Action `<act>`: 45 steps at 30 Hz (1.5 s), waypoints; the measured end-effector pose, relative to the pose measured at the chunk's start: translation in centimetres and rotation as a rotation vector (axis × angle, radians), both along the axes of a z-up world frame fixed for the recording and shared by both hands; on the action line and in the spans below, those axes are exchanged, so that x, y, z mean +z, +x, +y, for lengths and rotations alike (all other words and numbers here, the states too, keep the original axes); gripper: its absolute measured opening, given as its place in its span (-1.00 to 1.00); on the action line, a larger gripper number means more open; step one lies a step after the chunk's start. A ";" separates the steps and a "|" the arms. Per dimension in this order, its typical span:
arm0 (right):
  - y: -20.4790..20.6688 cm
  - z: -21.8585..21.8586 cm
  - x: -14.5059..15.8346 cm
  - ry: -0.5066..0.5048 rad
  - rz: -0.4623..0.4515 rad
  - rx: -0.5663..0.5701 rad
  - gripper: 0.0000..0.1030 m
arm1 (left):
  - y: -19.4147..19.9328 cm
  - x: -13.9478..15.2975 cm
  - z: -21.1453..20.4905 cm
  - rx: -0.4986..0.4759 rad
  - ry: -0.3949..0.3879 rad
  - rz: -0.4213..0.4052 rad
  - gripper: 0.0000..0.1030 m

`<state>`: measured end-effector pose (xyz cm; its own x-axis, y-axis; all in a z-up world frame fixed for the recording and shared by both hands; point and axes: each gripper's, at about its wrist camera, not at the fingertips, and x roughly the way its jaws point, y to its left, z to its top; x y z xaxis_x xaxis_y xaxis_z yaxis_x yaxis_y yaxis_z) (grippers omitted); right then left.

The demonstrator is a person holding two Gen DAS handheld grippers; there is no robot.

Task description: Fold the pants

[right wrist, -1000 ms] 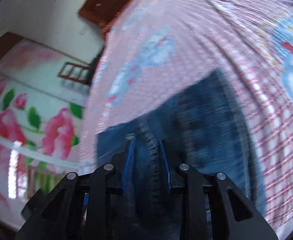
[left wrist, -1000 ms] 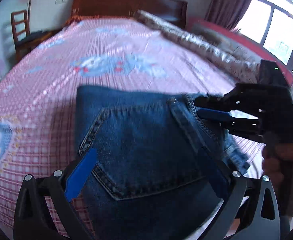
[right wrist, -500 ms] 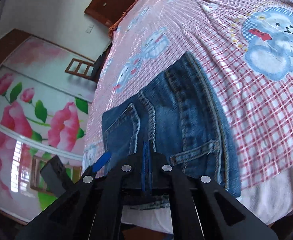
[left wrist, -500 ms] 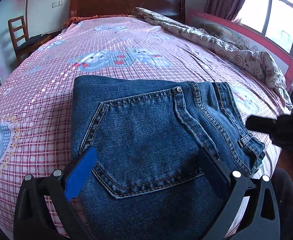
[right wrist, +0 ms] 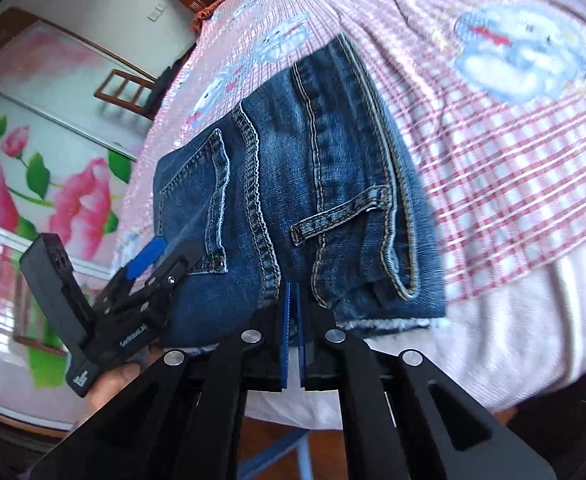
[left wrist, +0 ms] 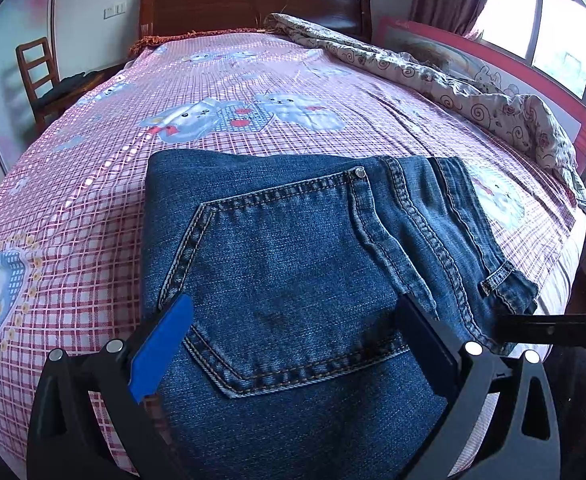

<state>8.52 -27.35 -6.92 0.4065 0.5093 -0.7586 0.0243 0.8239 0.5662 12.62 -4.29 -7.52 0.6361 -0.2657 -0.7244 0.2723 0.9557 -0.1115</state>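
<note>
Closest to us in the left wrist view is our left gripper (left wrist: 293, 336), fingers (left wrist: 161, 350) spread wide and released, hanging over the back pocket of the pants (left wrist: 293, 260) without pinching anything. In the right wrist view our right gripper (right wrist: 291, 336) has its fingers clenched almost together with only a sliver of a gap. They've been closing over the last moment, and there's no denim between the pads; the tips sit just at the near edge of the jeans.

The pants are blue jeans, folded into a compact rectangle, pocket side up, lying flat on the bed (left wrist: 93, 208) near its foot edge. The waistband with a belt loop (right wrist: 341, 212) is on the right side of the stack, close to the mattress edge. The only container-ish thing here is that back pocket (left wrist: 277, 280); it looks flat, and we can't tell if anything's inside.

From the right wrist view we can also see the left gripper off to the left with a hand (right wrist: 117, 380) on its handle.

Further out, the pink checked sheet with cartoon animal prints runs up to a wooden headboard (left wrist: 253, 0). A rumpled swirl-pattern quilt (left wrist: 453, 84) lies along the right side, a wooden chair (left wrist: 39, 76) stands by the left wall, and there's a window (left wrist: 553, 12) at far right.
</note>
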 end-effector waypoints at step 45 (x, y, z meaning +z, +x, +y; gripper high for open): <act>-0.8 -1.7 -0.7 0.139 0.015 0.003 -0.27 | -6.0 -2.1 8.6 0.070 -0.381 0.215 -0.58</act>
